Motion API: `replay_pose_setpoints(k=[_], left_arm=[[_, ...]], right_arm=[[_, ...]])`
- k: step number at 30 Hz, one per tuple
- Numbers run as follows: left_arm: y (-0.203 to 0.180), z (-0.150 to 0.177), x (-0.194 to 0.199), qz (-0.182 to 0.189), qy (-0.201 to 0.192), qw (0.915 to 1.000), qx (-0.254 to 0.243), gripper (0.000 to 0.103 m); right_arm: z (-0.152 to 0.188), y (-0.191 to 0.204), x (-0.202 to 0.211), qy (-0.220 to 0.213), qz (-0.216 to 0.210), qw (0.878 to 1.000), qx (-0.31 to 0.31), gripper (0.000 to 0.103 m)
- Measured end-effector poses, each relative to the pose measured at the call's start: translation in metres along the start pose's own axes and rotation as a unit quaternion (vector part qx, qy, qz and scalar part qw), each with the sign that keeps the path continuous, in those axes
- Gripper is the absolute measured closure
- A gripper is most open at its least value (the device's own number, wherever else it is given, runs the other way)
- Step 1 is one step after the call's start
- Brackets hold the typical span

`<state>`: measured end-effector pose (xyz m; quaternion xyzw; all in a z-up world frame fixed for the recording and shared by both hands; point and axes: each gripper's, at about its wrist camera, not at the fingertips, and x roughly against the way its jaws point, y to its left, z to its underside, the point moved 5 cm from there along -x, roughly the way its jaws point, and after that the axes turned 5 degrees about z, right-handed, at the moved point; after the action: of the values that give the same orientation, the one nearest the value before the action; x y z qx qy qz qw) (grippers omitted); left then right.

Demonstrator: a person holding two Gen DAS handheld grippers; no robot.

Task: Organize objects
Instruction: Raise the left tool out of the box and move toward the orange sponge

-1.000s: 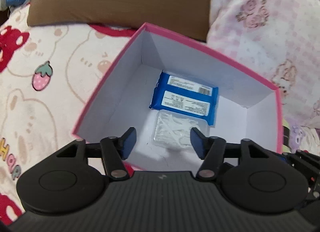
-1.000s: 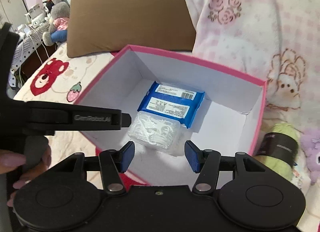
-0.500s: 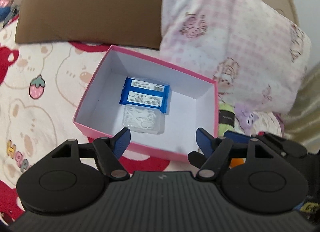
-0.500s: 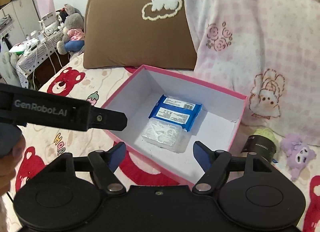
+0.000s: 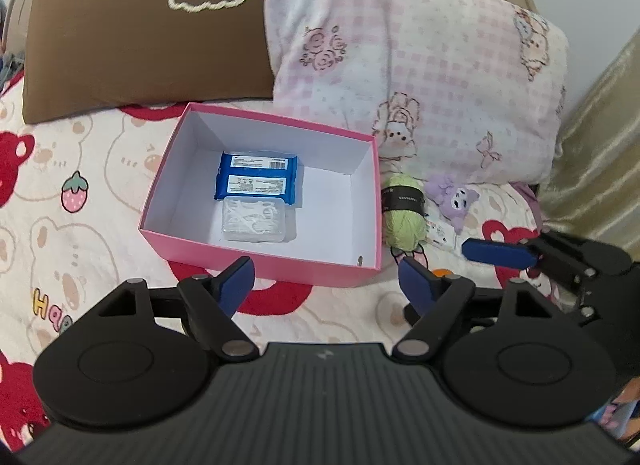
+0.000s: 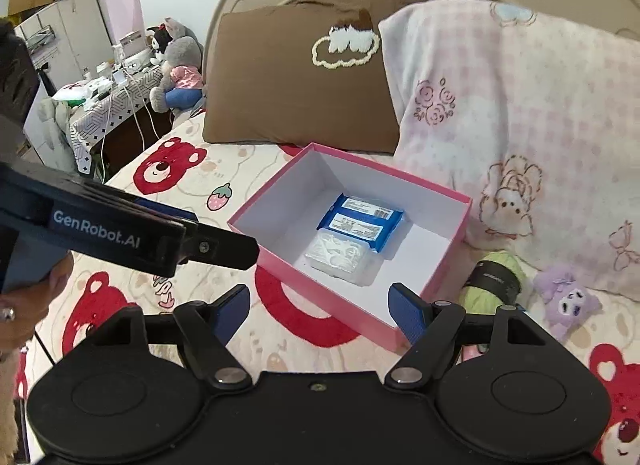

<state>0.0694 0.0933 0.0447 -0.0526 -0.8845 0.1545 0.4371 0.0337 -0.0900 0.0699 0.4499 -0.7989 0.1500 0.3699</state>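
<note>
Both grippers we carry hang empty above the bed: our left gripper and our right gripper have jaws well apart, just been opening wider, with nothing between the pads and nothing touched.

We take the green yarn ball for the next thing to organize, though the task names none. It lies on the bedspread just outside the right wall of the pink box, near the foot of the pink checked pillow. We judge it light and soft, squashing under the pads and not fragile; its loose strands could snag, so we would close across the middle, over the dark paper band, where it is firmest.

Just beside it sits a small purple plush, equally light and soft. Inside the box, toward its middle, a blue packet lies flat with a clear case of floss picks touching its near edge; the right half of the floor is bare. Behind the box's far left corner leans a brown pillow.
</note>
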Motion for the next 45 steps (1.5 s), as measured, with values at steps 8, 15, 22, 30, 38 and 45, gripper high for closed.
replay_pose_setpoints(k=[8,15,22,30,38,45], left_arm=[[-0.034,0.019,0.015,0.027,0.021,0.9988,-0.036,0.021],[-0.058,0.038,0.007,0.040,0.051,0.9959,-0.063,0.021],[-0.081,0.051,-0.009,0.053,0.072,0.9921,-0.088,0.020],[-0.102,0.065,-0.047,0.041,0.089,0.9886,-0.114,0.018],[-0.118,0.069,-0.078,0.045,0.098,0.9852,-0.134,0.017],[-0.125,0.071,-0.110,0.059,0.089,0.9829,-0.150,0.014]], right_arm=[[0.028,-0.016,0.034,-0.002,0.005,0.999,0.033,0.023],[0.056,-0.035,0.048,0.007,0.005,0.999,0.043,0.023],[0.081,-0.056,0.048,0.008,0.013,1.000,0.022,0.023],[0.113,-0.085,0.023,0.009,0.045,0.998,-0.035,0.023],[0.137,-0.110,-0.005,-0.009,0.063,0.993,-0.099,0.023],[0.153,-0.127,-0.028,-0.027,0.086,0.986,-0.142,0.023]])
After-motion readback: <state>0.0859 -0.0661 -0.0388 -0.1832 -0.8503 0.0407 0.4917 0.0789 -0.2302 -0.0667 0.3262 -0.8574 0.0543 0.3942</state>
